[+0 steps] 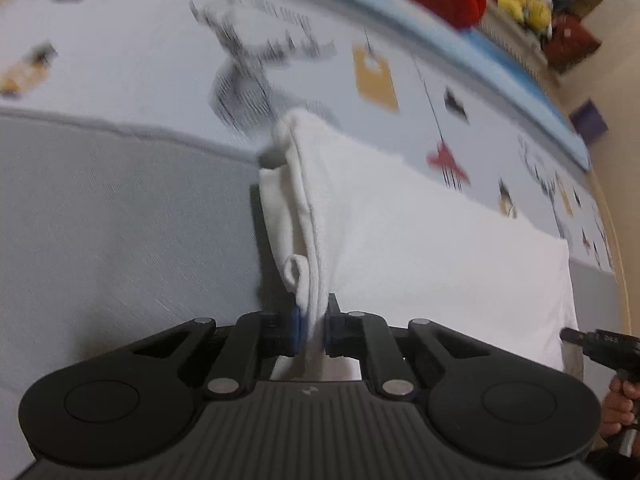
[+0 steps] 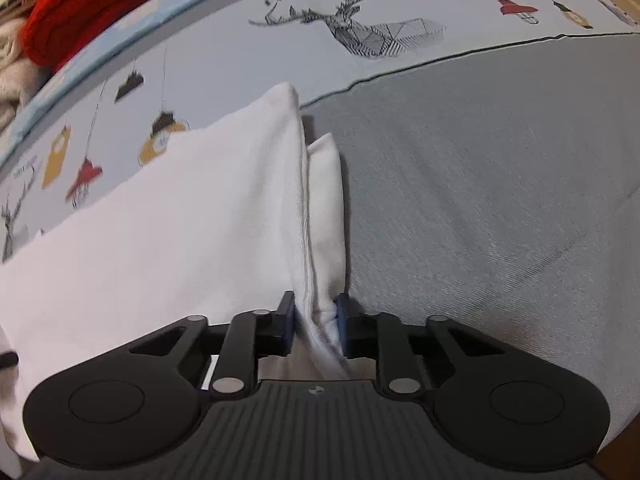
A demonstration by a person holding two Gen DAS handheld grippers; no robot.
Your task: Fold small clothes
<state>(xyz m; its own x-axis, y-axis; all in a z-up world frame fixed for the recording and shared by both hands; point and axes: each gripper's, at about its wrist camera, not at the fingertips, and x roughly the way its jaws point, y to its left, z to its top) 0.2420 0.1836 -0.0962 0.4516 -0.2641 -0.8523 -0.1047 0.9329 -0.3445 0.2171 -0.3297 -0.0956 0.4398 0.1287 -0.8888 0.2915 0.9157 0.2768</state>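
Grey fabric (image 2: 500, 184) covers the near part of the bed we work on, and past a dark seam it gives way to a pale printed sheet (image 2: 224, 52) with deer heads, hanging lamps and yellow tags. Along the far edge we see a red knitted item (image 2: 92, 0) in the right wrist view, lying beside some cream cloth. Our task piece, a white garment (image 1: 420, 248), lies spread across both the grey fabric and the printed sheet, with its two near corners lifted.

We hold one corner in our left gripper (image 1: 313, 330): its blue-padded fingers are pinched tight on a bunched hem, and a small fabric loop hangs just above the pads. We hold the other corner in our right gripper (image 2: 316, 326), whose fingers likewise clamp a folded edge with stitching visible between them. From each grip the cloth rises in a taut ridge away from us.

At the right edge of the left wrist view, we see our right hand (image 1: 618, 404) gripping its handle.
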